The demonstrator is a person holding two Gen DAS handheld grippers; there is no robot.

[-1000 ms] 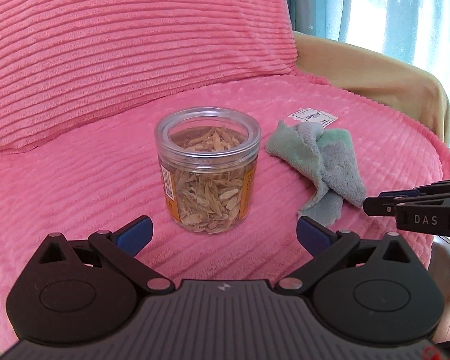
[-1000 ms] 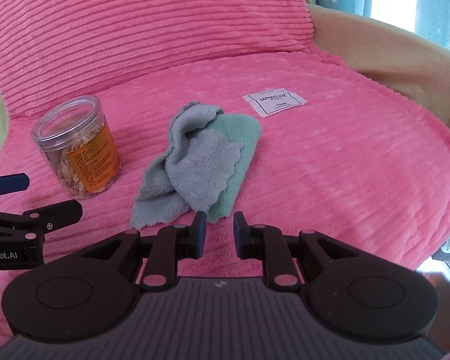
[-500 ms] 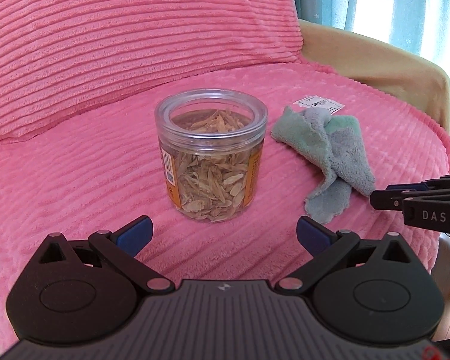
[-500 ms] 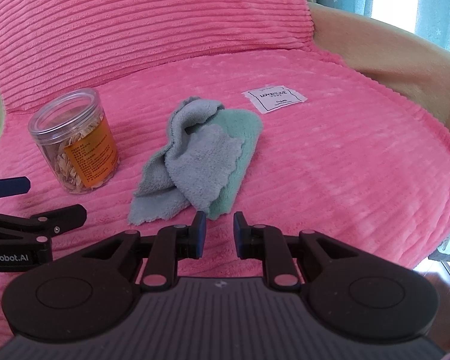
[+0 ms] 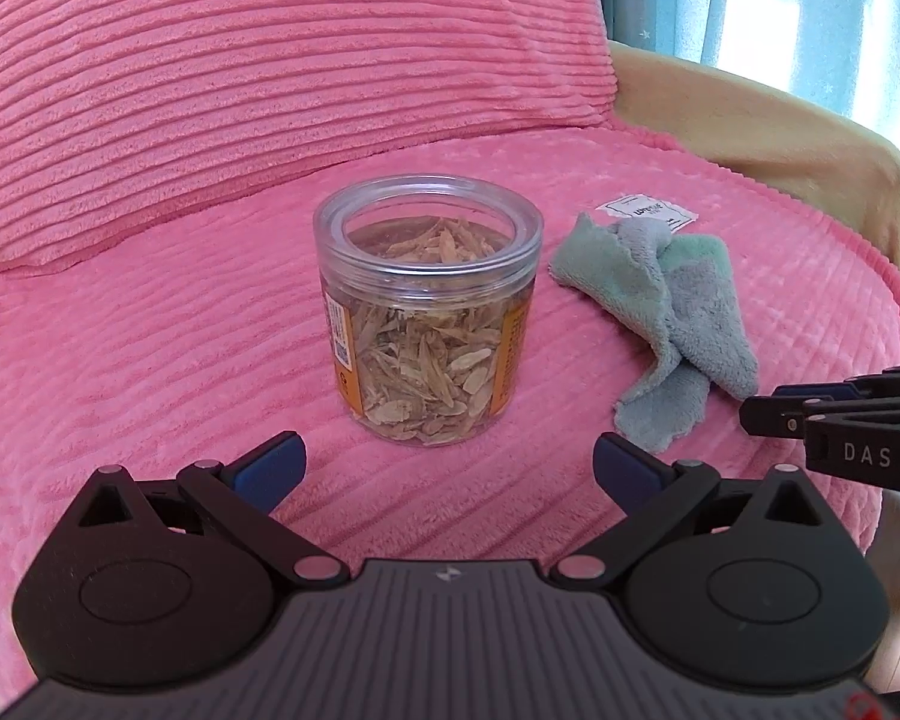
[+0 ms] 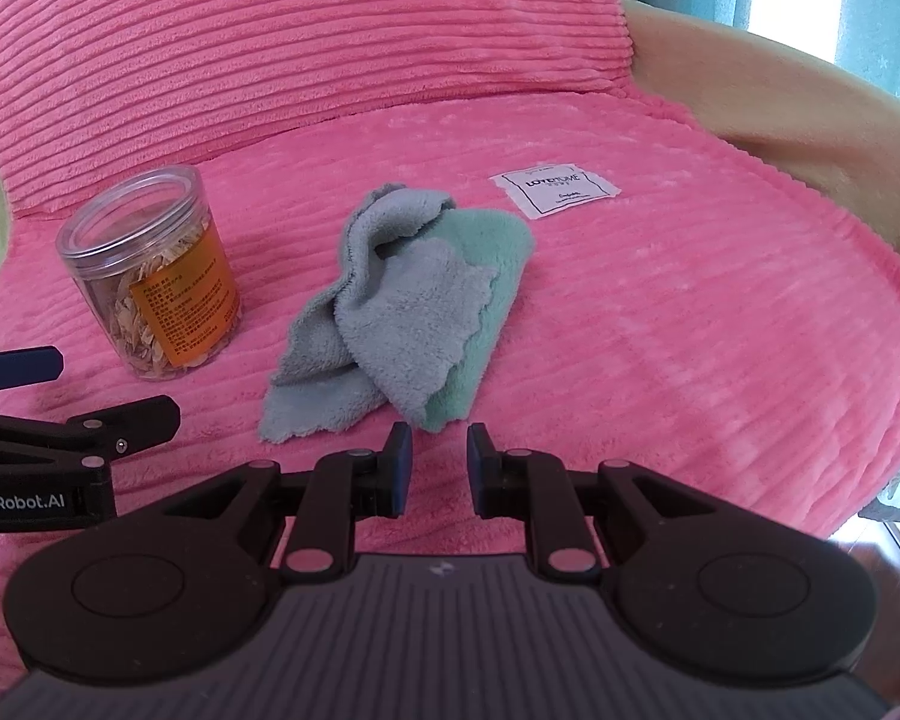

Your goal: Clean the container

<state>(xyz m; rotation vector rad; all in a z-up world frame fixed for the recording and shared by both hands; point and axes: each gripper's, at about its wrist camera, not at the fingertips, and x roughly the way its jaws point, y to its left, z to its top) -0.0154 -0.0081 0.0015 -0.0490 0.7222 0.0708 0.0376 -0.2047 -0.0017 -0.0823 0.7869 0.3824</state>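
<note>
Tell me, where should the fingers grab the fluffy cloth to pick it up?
Probably the raised grey fold on top of the cloth, coming from above. The cloth lies crumpled on the pink cushion, and its flat edges hug the plush, so the bunched ridge gives the right gripper something to pinch. Its narrow opening looks wide enough.

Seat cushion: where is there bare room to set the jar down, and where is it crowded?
Bare pink cushion lies right of the cloth and below the white label; another bare patch lies left of the jar. The strip between jar and cloth is narrow, with both grippers near its front.
</note>
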